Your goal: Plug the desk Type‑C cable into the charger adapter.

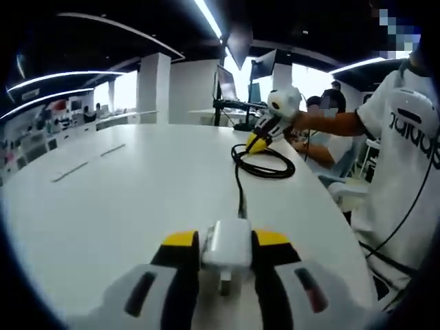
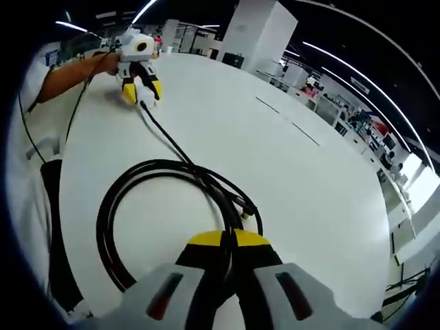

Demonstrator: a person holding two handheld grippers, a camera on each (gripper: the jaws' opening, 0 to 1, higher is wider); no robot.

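Currently the left gripper (image 1: 225,256) pinches the adapter (image 1: 225,246), cable (image 1: 240,180) running to 12 o'clock, its coil (image 2: 165,213) pinched at the right gripper (image 2: 229,249), jaws pressed together, plug end unclear.

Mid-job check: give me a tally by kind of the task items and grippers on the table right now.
Charger adapter: 1, white, clamped in the left gripper
Black cable: 1, coiled, running to the adapter
Grippers: 2, the right gripper shut on the coil
Total: 4
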